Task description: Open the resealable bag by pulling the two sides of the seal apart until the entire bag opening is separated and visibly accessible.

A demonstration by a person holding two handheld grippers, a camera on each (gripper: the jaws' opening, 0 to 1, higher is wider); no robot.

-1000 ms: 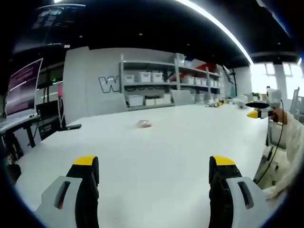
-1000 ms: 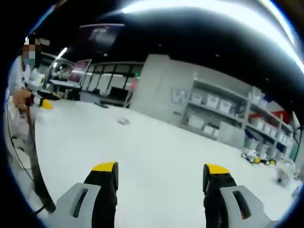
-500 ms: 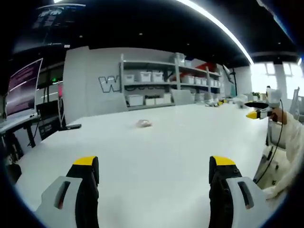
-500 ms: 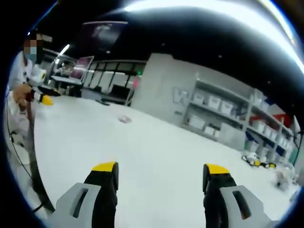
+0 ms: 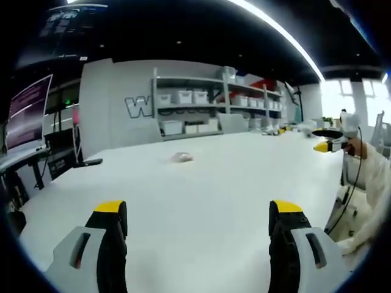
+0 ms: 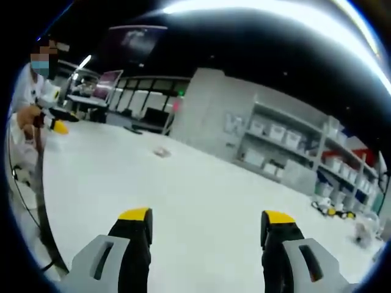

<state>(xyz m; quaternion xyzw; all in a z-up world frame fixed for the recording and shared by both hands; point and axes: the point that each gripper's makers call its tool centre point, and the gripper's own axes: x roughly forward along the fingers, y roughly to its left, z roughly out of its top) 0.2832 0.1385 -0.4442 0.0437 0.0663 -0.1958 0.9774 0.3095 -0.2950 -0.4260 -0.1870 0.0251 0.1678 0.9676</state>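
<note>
A small clear resealable bag (image 5: 181, 157) lies flat on the white table (image 5: 201, 183), far ahead of my left gripper (image 5: 198, 210). The yellow-tipped jaws of that gripper stand wide apart with nothing between them. In the right gripper view the same bag (image 6: 162, 152) lies far off, up and to the left. My right gripper (image 6: 207, 216) is open and holds nothing. The right gripper (image 5: 327, 146) also comes into the left gripper view at the far right, in a white-sleeved hand. At the left of the right gripper view, the left gripper (image 6: 55, 125) shows in the person's hand.
Grey shelving with white bins (image 5: 195, 101) lines the wall behind the table. A lit monitor (image 5: 27, 110) and a dark flat object (image 5: 91, 162) stand at the table's left end. A crumpled clear item (image 6: 365, 229) and small yellow objects (image 6: 333, 206) lie at the far right.
Both views have shifted slightly with the hands. The bag has not moved and both grippers stay open and empty.
</note>
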